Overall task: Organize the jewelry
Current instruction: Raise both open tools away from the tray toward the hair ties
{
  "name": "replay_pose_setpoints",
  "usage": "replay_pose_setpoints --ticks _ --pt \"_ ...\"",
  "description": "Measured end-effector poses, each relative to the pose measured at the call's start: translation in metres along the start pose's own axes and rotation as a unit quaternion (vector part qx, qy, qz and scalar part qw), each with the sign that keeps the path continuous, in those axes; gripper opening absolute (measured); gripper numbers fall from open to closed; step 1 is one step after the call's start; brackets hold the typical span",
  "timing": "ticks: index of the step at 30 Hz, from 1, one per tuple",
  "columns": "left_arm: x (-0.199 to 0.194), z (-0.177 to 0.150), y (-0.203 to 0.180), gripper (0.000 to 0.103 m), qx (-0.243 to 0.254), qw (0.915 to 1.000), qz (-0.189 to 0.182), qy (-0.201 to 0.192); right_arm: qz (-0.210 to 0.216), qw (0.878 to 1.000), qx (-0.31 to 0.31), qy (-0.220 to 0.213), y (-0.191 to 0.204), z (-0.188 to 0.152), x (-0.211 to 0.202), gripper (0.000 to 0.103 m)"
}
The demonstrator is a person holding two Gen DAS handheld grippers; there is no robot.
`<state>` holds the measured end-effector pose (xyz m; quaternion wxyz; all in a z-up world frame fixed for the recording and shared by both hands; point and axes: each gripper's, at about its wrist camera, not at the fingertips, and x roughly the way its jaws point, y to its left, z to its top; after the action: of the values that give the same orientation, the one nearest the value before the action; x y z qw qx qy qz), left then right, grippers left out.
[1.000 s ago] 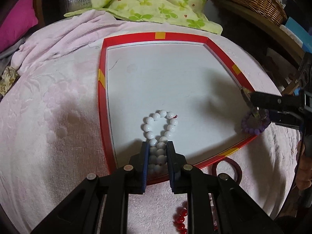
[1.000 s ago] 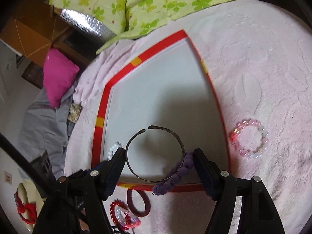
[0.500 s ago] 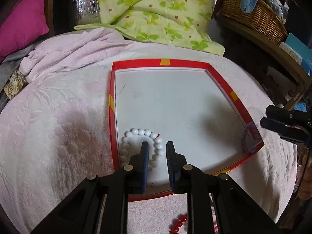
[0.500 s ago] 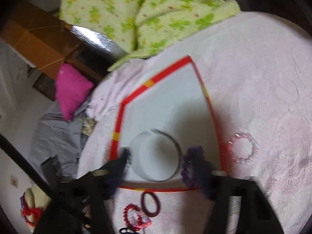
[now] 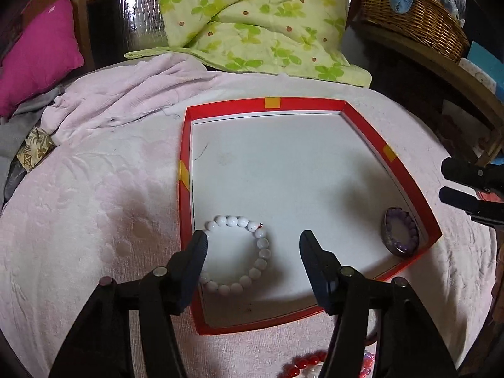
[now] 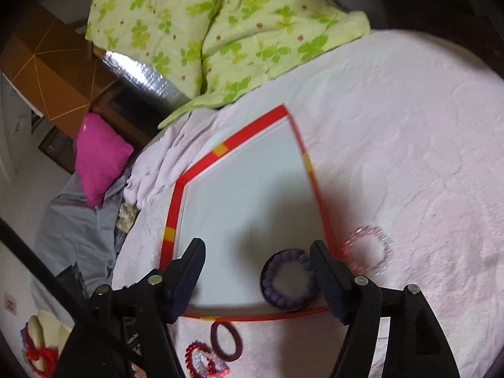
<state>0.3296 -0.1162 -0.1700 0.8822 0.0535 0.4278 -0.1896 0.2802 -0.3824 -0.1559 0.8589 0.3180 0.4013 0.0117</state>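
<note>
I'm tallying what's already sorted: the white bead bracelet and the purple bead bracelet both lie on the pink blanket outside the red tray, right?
Not quite. Both the white bead bracelet and the purple bead bracelet lie inside the red tray, not outside it on the pink blanket. The left wrist view shows both on the tray's white floor, near opposite corners.

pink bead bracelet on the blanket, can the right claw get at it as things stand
Probably yes: the pink bead bracelet lies bare on the blanket just outside the tray, beside the right claw, whose jaws are opening with nothing between them.

Left tongs (image 5: 252, 241) opening, empty; right tongs (image 6: 256, 252) opening, empty.
</note>
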Motion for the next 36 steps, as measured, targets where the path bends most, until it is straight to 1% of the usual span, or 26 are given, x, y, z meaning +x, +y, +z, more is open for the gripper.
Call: replay_pose_setpoints --ticks 4,7,10,13,18,21,23,27,30,33,36 --pt "-0.005 -0.002 0.002 0.062 0.001 1.0 0.009 0.0 -0.021 1.0 0.006 -0.011 -0.008 0.001 -0.008 0.073" --pt "-0.014 -0.007 0.004 0.063 0.012 0.9996 0.026 -0.007 -0.036 0.999 0.007 -0.009 -0.014 -0.002 -0.013 0.073" --pt "-0.026 -0.014 0.007 0.065 0.011 0.999 0.04 -0.016 -0.047 0.999 0.009 -0.013 -0.02 -0.005 -0.023 0.073" --pt "-0.042 -0.027 0.01 0.065 0.005 0.9982 0.052 -0.028 -0.054 0.998 0.018 -0.025 -0.029 -0.009 -0.04 0.073" --pt "-0.068 -0.055 0.005 0.067 0.015 0.9978 0.053 -0.037 -0.063 0.997 0.032 -0.035 -0.042 -0.025 -0.07 0.073" --pt "-0.077 -0.074 0.0 0.067 0.03 0.9975 0.057 -0.031 -0.06 0.997 0.034 -0.028 -0.046 -0.039 -0.08 0.073" --pt "-0.082 -0.09 0.0 0.067 0.029 0.9976 0.058 -0.022 -0.057 0.997 0.039 -0.024 -0.048 -0.055 -0.09 0.073" --pt "-0.092 -0.116 0.004 0.067 0.013 0.9992 0.038 -0.004 -0.045 0.998 0.046 -0.018 -0.049 -0.082 -0.102 0.073" --pt "-0.096 -0.132 0.002 0.068 0.016 0.9994 0.029 0.008 -0.043 0.997 0.058 -0.017 -0.051 -0.094 -0.107 0.073" --pt "-0.094 -0.137 -0.002 0.068 0.031 0.999 0.03 0.015 -0.042 0.997 0.067 -0.015 -0.052 -0.095 -0.104 0.073" --pt "-0.09 -0.134 -0.001 0.067 0.037 0.9987 0.028 0.02 -0.04 0.997 0.061 0.001 -0.047 -0.096 -0.093 0.073"
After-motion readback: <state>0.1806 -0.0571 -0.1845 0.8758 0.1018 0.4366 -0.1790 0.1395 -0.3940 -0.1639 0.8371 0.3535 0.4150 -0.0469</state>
